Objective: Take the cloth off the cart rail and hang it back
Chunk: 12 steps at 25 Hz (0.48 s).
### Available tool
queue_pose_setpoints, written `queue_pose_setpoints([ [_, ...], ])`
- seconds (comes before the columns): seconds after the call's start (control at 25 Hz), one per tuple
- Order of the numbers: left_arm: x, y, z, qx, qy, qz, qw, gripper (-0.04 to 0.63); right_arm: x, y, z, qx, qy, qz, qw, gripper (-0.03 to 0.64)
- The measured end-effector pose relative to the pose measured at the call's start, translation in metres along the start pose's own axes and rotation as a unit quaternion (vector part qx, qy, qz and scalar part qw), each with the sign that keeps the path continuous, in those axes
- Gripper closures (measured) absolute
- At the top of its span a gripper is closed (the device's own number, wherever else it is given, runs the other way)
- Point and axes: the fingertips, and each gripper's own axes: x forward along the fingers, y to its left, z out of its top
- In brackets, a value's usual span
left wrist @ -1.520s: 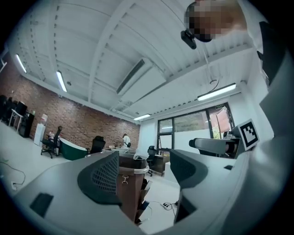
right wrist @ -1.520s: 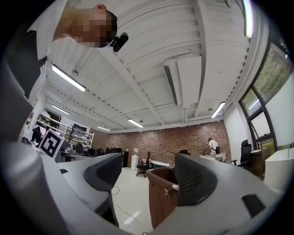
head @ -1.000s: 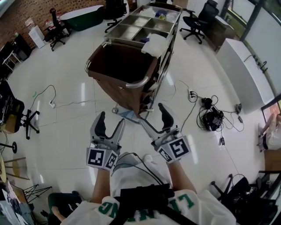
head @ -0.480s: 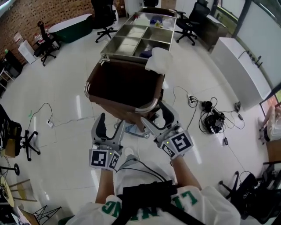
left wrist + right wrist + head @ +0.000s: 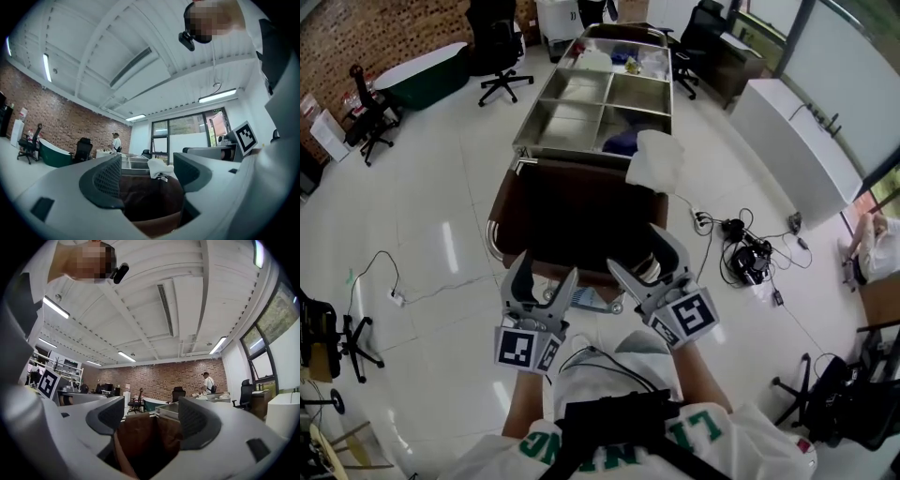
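Note:
A white cloth (image 5: 656,159) lies draped over the right rail of the cart (image 5: 525,141), where the steel tray meets the brown bag (image 5: 572,211). Both grippers hover side by side at the bag's near rim, well short of the cloth. The left gripper (image 5: 544,268) is open and empty. The right gripper (image 5: 639,253) is open too, with nothing between its fingers. In the left gripper view the cloth (image 5: 159,168) shows beyond the bag (image 5: 147,199), between the jaws (image 5: 147,176). The right gripper view looks along its jaws (image 5: 152,420) at the bag (image 5: 143,434) and the tray's corner (image 5: 166,409).
Cables and a power strip (image 5: 741,246) lie on the floor right of the cart. A white cabinet (image 5: 787,150) stands further right. Office chairs (image 5: 492,47) and a green tub (image 5: 417,80) are at the back left. A person (image 5: 115,142) stands far behind the cart.
The cart has come closer and straighter in the head view. Both grippers now reach the bag's near rim, still open and empty.

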Motion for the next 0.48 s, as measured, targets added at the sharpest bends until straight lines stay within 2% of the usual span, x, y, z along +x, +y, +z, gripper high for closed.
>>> queue_pose_setpoints([
  [0.16, 0.031, 0.005, -0.006, 0.002, 0.004, -0.005, 1.0000, 0.267, 0.010, -0.038, -0.001, -0.001, 0.000, -0.014, 1.000, 0.250],
  [0.32, 0.049, 0.000, -0.006, -0.023, 0.007, 0.006, 0.9997, 0.267, 0.020, -0.080, 0.000, 0.006, 0.009, -0.017, 1.000, 0.250],
  [0.4, 0.059, -0.005, -0.010, -0.016, 0.011, 0.006, 0.9998, 0.267, 0.031, -0.111, -0.003, -0.007, 0.025, -0.013, 1.000, 0.250],
  [0.48, 0.065, -0.008, -0.013, -0.016, 0.013, 0.010, 0.9997, 0.267, 0.048, -0.146, -0.008, -0.038, 0.059, -0.009, 0.997, 0.195],
])
